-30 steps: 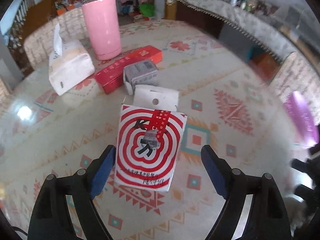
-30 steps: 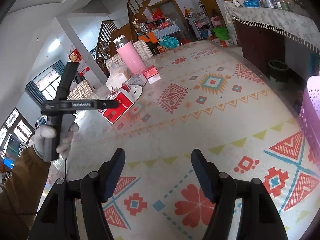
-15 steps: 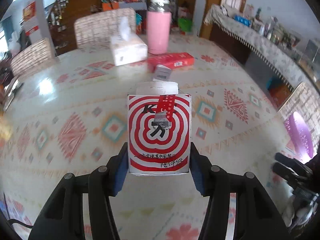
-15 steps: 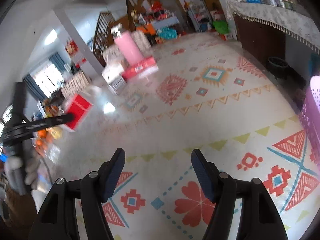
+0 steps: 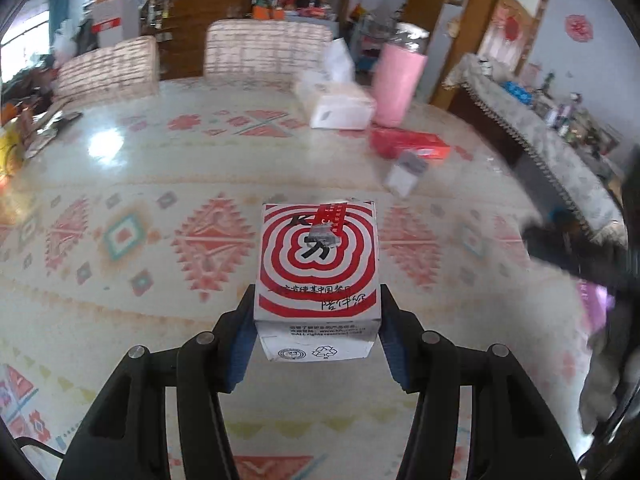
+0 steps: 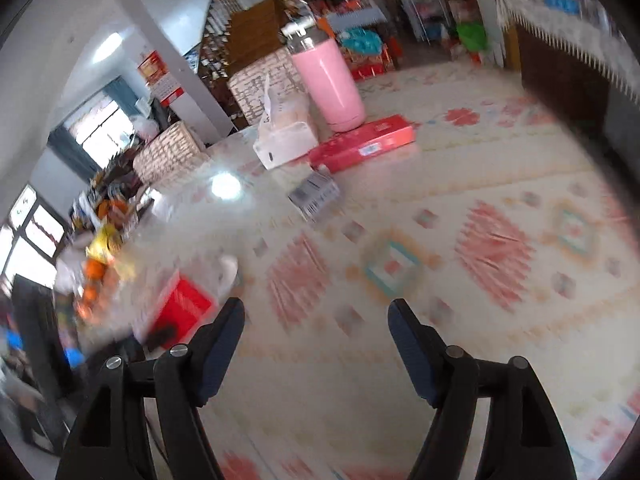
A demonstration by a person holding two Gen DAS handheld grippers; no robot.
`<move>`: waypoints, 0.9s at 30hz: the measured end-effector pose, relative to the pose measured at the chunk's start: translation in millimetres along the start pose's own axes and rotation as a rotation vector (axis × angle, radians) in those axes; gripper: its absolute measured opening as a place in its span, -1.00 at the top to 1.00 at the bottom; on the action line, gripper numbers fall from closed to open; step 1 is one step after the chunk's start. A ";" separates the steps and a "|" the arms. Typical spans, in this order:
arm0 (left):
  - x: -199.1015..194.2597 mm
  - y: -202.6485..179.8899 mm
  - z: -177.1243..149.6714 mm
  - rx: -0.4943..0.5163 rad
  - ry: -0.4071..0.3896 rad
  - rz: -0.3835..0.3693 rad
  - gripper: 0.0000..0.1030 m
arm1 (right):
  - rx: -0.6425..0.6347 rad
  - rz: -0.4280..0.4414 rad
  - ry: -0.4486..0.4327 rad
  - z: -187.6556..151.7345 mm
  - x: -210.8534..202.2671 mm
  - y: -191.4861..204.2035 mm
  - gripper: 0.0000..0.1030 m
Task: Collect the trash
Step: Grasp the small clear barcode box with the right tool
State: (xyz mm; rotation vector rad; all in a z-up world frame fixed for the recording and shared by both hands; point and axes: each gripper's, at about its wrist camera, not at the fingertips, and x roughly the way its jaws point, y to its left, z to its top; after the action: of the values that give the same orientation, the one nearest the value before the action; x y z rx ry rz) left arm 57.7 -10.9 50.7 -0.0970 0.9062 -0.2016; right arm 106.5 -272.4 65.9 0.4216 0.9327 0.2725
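**Red-and-white carton lifted off the worktop**

The left claw (image 5: 318, 322) is clamping the red-and-white carton (image 5: 318, 264) between its blue pads, holding it above the patterned worktop (image 5: 120, 184). The right claw (image 6: 316, 320) is opening, nothing between its jaws, over the same worktop.

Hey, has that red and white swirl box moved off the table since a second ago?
Yes. The red and white box now sits clamped in the left gripper, lifted clear of the patterned table and farther from the pink flask.
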 end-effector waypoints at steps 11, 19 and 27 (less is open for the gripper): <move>4.5 -10.0 -1.4 0.049 -0.014 0.050 -0.06 | 0.147 -0.129 0.040 79.3 106.1 9.4 -0.52; 9.6 -9.1 -0.6 0.044 -0.002 0.051 -0.06 | 0.120 -0.203 0.068 91.7 137.6 24.8 -0.32; 6.1 -5.5 0.2 0.026 -0.012 0.033 -0.06 | 0.068 -0.230 0.038 78.4 110.3 22.5 0.27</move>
State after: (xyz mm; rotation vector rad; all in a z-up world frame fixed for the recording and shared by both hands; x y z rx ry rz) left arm 60.8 -17.6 47.1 -0.0594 0.8922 -0.1814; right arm 232.6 -226.2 38.4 0.3684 1.0205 0.0396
